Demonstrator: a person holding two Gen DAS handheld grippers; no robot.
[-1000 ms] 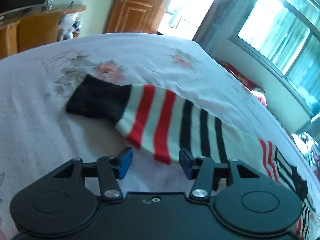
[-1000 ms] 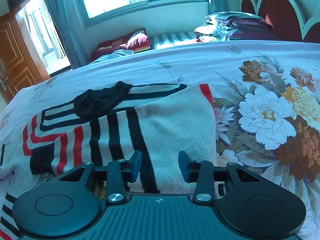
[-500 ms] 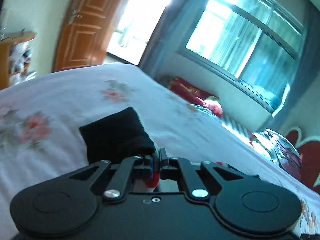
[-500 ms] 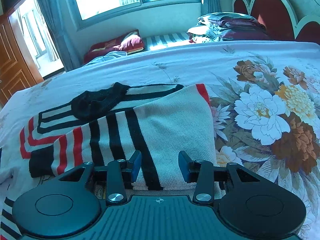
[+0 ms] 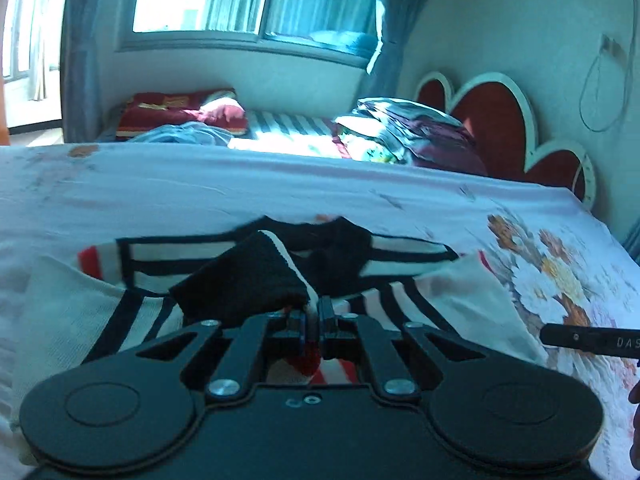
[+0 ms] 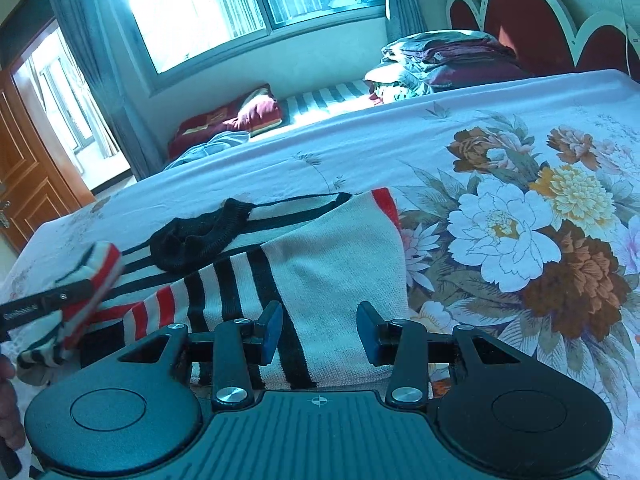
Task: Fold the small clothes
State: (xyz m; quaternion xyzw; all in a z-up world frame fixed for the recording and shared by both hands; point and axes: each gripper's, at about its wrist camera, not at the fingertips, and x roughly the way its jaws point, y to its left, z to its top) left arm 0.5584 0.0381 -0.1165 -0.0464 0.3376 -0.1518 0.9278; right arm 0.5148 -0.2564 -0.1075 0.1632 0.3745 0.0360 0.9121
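From the left wrist, our left gripper (image 5: 314, 320) pinches the sweater's sleeve (image 5: 240, 284); we carry it flat across the sweater (image 5: 460, 300) on the bed (image 5: 240, 188). From the right wrist, our right gripper (image 6: 318, 330) hovers half-open, empty, ready to pin the fold.

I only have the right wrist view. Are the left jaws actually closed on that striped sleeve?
Observer: Yes. The left wrist view shows the left gripper shut, with the sleeve pinched between its jaws.
Operator: Where's the cuff?
Observer: The black cuff sticks out past the jaws, toward the sweater's black collar.
Operator: Does that view catch my right gripper?
Observer: Only one of its fingers, at the right edge, over the floral bedsheet.
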